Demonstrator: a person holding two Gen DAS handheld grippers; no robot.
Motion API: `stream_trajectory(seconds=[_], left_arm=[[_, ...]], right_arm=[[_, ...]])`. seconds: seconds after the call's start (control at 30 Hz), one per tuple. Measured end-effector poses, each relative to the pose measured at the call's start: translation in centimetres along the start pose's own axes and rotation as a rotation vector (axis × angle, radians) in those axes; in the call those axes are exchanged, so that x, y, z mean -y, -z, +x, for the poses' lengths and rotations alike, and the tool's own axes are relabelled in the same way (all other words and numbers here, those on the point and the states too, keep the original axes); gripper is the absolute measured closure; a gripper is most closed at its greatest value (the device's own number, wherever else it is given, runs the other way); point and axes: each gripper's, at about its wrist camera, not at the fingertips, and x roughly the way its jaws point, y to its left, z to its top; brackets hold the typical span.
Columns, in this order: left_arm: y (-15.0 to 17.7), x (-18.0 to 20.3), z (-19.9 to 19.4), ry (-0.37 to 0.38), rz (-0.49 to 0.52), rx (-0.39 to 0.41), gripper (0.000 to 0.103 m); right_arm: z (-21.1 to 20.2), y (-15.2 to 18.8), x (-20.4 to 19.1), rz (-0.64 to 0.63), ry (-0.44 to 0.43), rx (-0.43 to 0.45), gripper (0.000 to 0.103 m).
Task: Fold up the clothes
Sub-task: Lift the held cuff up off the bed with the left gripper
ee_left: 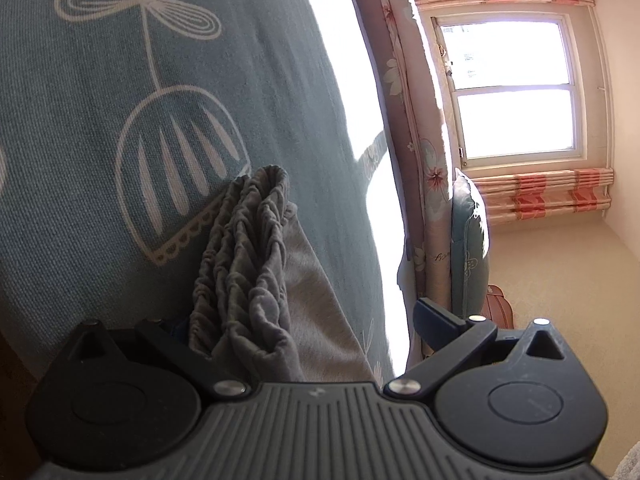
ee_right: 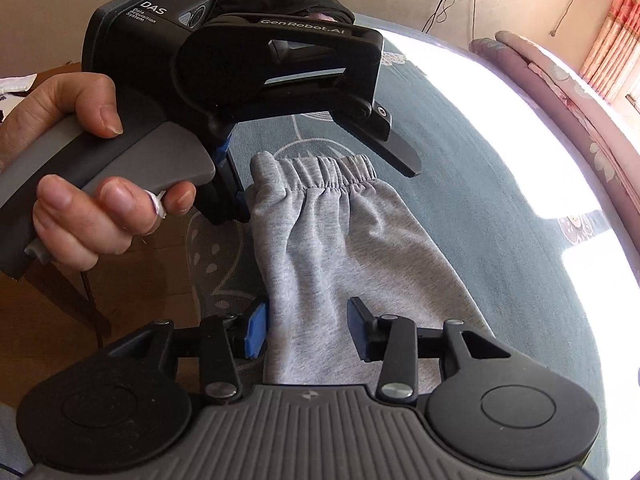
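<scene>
Grey sweatpants [ee_right: 340,248] lie flat on a teal bedspread [ee_right: 480,200] with white drawings, elastic waistband [ee_right: 320,176] at the far end. My right gripper [ee_right: 307,328] hovers open above the pants; its blue pads [ee_right: 255,330] do not press on the cloth. A hand [ee_right: 80,216] holds my left gripper [ee_right: 316,182] at the waistband, jaws wide, one finger at each end of it. In the left wrist view the bunched waistband [ee_left: 244,256] rises between my left gripper's [ee_left: 294,316] spread fingers; the cloth hides the left one.
A bright sunlit patch [ee_right: 540,140] washes out the bedspread's far side. A pink floral quilt [ee_right: 580,120] runs along the bed's far edge, with a pillow [ee_left: 466,240] beside it. A window [ee_left: 516,88] with striped curtains fills the wall. Brown wood [ee_right: 132,280] shows at the bed's near-left edge.
</scene>
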Motion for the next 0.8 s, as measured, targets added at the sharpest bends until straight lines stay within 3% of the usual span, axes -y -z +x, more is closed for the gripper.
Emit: stream_trajectory(seconds=[0.23, 0.33, 0.37, 0.4, 0.57, 0.67, 0.8], left_arm=[[0.7, 0.4, 0.1, -0.129, 0.073, -0.005, 0.029], [0.8, 0.8, 0.2, -0.209, 0.110, -0.002, 0.054], [0.8, 1.1, 0.3, -0.249, 0.133, -0.006, 0.070], [0.8, 1.3, 0.5, -0.277, 0.146, -0.012, 0.076], [0.3, 1.5, 0.6, -0.308, 0.123, -0.043, 0.077], [0.2, 2.1, 0.7, -0.340, 0.156, -0.069, 0.076], [0.1, 2.2, 0.7, -0.353, 0.170, -0.091, 0.076]], right_arm=[[-1.4, 2.5, 1.6, 0.051, 0.021, -0.011, 0.053], [-1.4, 3.2, 2.3, 0.077, 0.038, -0.023, 0.050], [-1.4, 3.4, 2.5, 0.089, 0.045, -0.030, 0.050], [-1.4, 3.5, 2.8, 0.105, 0.052, -0.040, 0.050], [-1.9, 4.2, 4.4, 0.198, 0.065, -0.051, 0.046], [-2.4, 4.5, 5.5, 0.276, 0.009, -0.010, 0.046], [-0.4, 4.5, 4.6, 0.315, -0.017, -0.024, 0.046]])
